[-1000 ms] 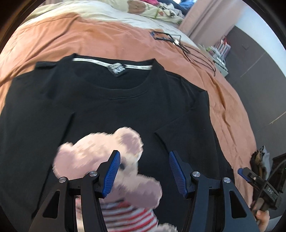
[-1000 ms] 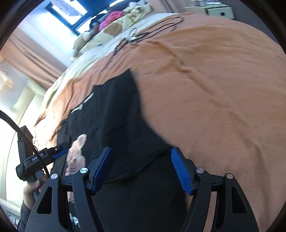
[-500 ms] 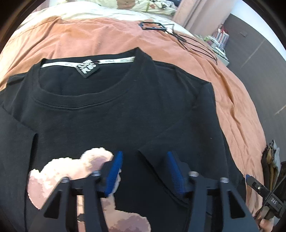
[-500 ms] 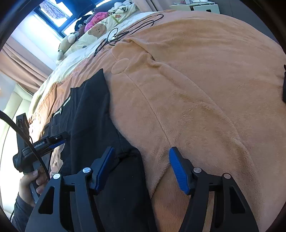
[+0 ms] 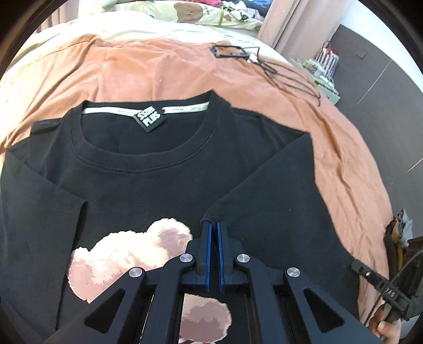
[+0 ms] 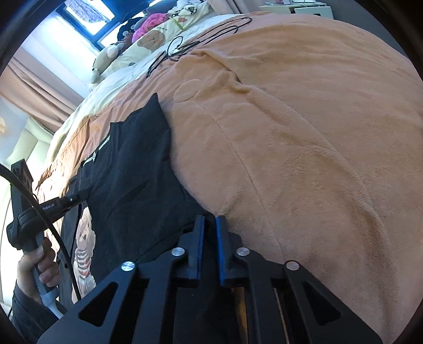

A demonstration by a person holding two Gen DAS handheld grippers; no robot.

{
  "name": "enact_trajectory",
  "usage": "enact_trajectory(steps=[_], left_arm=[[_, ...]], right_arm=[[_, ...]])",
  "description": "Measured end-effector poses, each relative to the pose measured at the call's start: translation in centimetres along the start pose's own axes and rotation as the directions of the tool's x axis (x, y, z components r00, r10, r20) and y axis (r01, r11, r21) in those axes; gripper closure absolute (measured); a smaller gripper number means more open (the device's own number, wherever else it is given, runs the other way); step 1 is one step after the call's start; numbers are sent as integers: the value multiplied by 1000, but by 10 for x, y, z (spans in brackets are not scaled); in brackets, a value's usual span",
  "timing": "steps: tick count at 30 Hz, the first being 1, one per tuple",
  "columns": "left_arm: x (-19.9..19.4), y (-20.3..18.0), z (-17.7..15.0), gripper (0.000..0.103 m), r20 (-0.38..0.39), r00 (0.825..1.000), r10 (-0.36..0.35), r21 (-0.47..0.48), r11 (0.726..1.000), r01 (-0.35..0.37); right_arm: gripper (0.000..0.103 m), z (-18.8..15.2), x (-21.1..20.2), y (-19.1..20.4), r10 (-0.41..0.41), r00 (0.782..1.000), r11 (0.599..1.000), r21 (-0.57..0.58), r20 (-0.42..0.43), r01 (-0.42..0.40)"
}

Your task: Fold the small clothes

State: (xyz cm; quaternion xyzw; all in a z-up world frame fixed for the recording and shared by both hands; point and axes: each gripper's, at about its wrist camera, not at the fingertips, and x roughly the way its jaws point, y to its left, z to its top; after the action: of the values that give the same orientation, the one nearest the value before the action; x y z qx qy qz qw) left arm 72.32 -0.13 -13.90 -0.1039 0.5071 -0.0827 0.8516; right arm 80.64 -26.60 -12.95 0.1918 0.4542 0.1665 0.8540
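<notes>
A black T-shirt with a pink bear print lies face up on an orange blanket. Both sleeves are folded in over the chest. My left gripper is shut on the cuff of the right sleeve, over the bear's ear. In the right wrist view the T-shirt lies to the left, and my right gripper is shut on its right side edge where the cloth meets the blanket.
Black cables and a small black frame lie on the blanket beyond the collar. Pillows and soft toys sit at the head of the bed. A dark wall and a cluttered shelf stand to the right.
Both grippers went from wide open to shut. The left one closed on the folded-in sleeve cuff; the right one moved down to the T-shirt's side edge and closed on it.
</notes>
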Motion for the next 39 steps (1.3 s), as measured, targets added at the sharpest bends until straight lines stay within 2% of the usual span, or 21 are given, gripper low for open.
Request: enact_trajectory(steps=[3,7,10,12,14,15,16,17,18,20,21,23,24,27,31,35,39], left_arm=[[12,2,-3,99,-24,999,47,3,999,-47],[22,4,-3,97,-42,997,65,-27,997,-66],[15,6,-2,90,-51,997,55,-32,998,-57],[4,8,-2,73,-39,998,54,-31,998,-55],[-10,14,-4,39,-12,999,48,-38,998,-49],[-17,17,-4,34,5,999,40,-40,998,-40],[-24,20,-5,31,18,999,38,-41,998,-37],[-28,22,-4,31,22,999,39,-42,998,-39],[-32,25,-5,31,24,999,39,-39,999,-38],[-40,32,-5,31,30,999,37,-33,999,-36],[-43,35,-6,30,33,999,35,-27,999,-34],[-51,41,-8,30,26,999,46,-12,999,-45],[-54,43,-10,30,26,998,54,-14,998,-54],[-71,55,-15,30,16,999,51,-33,998,-50],[-96,61,-30,30,30,997,64,-30,998,-63],[-126,64,-53,30,61,996,64,-45,997,-61],[-175,68,-84,30,108,992,67,-83,995,-58]], right_arm=[[99,-1,1,2,-22,1000,1000,-7,-7,22],[99,2,0,1,-23,999,1000,-1,-22,23],[98,5,-3,0,-7,999,1000,24,-37,8],[98,8,-10,-2,-6,1000,999,45,-22,7],[90,8,-16,-2,-2,1000,998,55,-1,2],[84,9,-18,-2,5,1000,998,59,4,-5],[71,8,-21,-2,11,1000,998,63,10,-12],[57,7,-27,0,29,999,998,60,36,-31],[52,5,-30,2,39,998,998,45,53,-41],[49,4,-42,13,33,997,999,-3,64,-33],[48,2,-49,18,52,994,998,-43,95,-48],[41,1,-57,28,36,993,992,-126,116,-21],[41,3,-58,29,18,994,992,-125,110,-4],[41,-3,-61,29,74,991,993,-102,110,-63],[41,-25,-63,21,58,995,997,-54,77,-54],[41,-39,-86,22,62,994,997,-59,86,-57],[41,-47,-124,39,70,992,993,-99,100,-60]])
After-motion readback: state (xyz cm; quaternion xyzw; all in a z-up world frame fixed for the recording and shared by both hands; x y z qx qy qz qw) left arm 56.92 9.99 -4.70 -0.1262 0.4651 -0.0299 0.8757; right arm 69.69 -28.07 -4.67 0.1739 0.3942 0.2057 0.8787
